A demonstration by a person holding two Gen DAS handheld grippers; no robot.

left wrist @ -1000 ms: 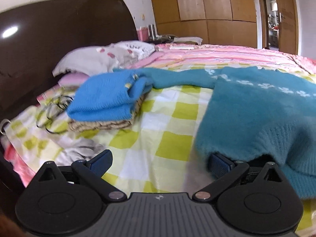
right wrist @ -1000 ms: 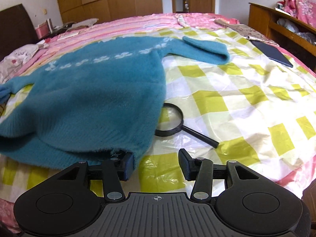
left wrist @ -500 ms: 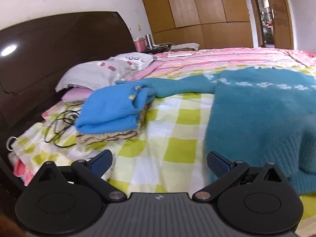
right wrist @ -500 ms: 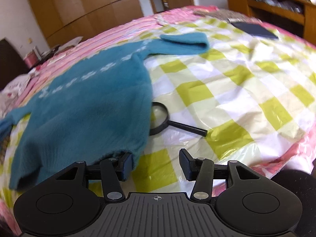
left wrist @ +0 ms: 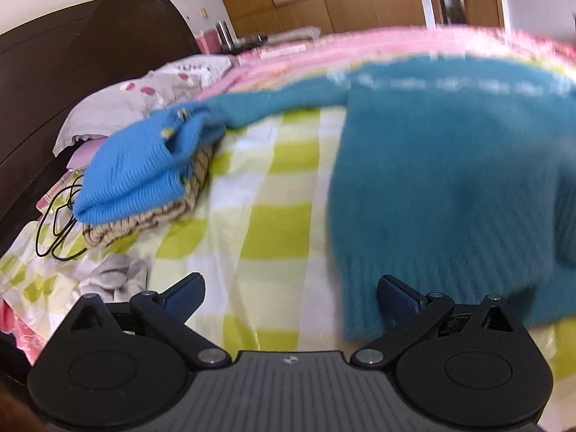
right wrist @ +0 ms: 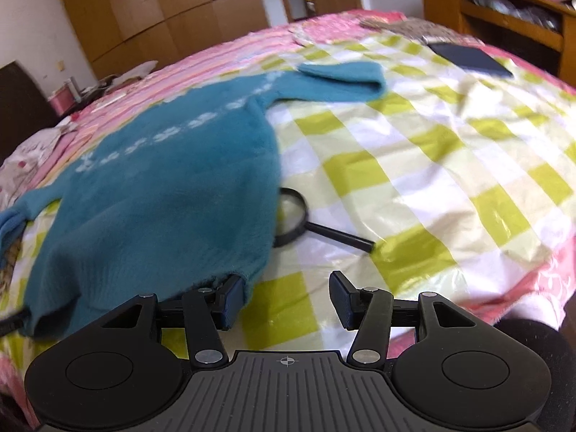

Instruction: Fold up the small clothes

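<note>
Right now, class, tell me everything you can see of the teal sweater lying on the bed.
The teal sweater is fluffy knit with a band of white flower shapes across the chest. It lies spread flat on the checked bedspread, both sleeves stretched outward. One side edge covers part of a magnifying glass. One sleeve reaches the folded blue garment. The hem faces the camera; the right gripper, jaws opening, has one finger tucked under it.

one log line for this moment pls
stage: sweater flat, unfolded | left claw: open beside hem | right claw: opening, nothing gripped | magnifier: partly under sweater
</note>
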